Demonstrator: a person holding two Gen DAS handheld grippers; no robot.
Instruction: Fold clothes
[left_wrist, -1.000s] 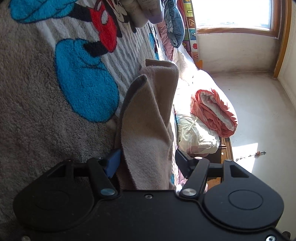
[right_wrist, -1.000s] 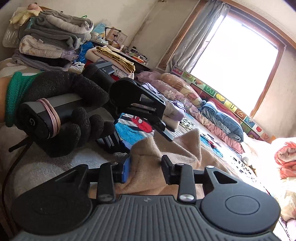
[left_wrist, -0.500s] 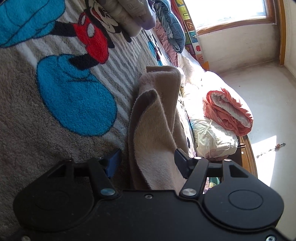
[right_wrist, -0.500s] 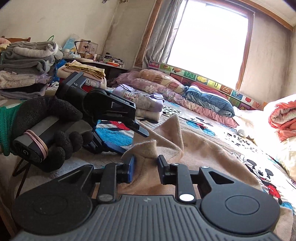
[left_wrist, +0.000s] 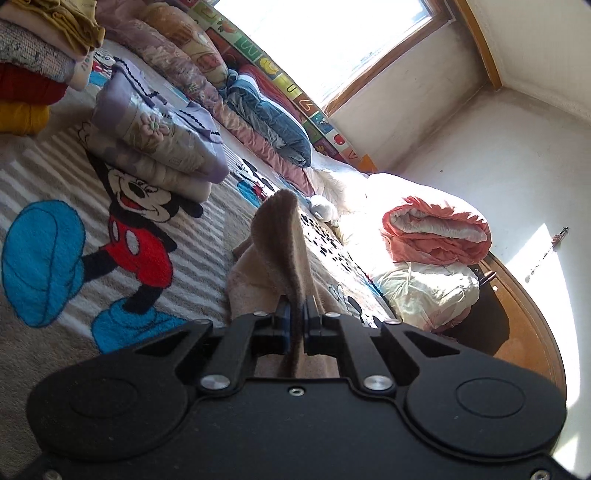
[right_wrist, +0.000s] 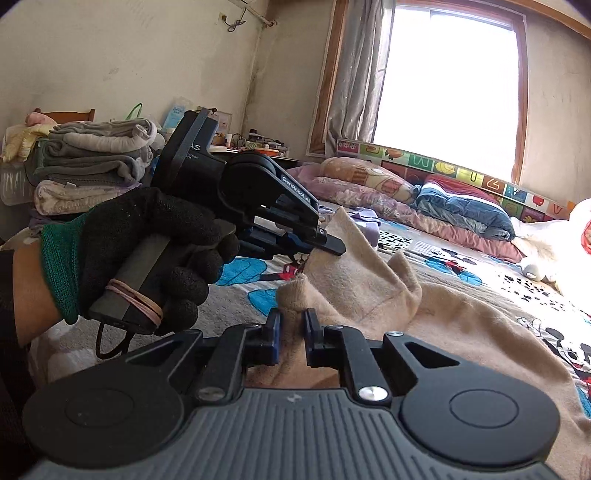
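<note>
— What is changed from half a second ago?
— Both pairs of fingers, then spread apart, are now closed on the beige garment: the left gripper is clamped on a raised fold, the right gripper on a bunched edge.

— What is counted?
— Two grippers and one garment, which is lifted at both pinches and draped over the cartoon blanket.

— What is shown in one view only?
— A gloved hand around the left handle is seen only from the right wrist; a pink bundle is seen properly only from the left.
</note>
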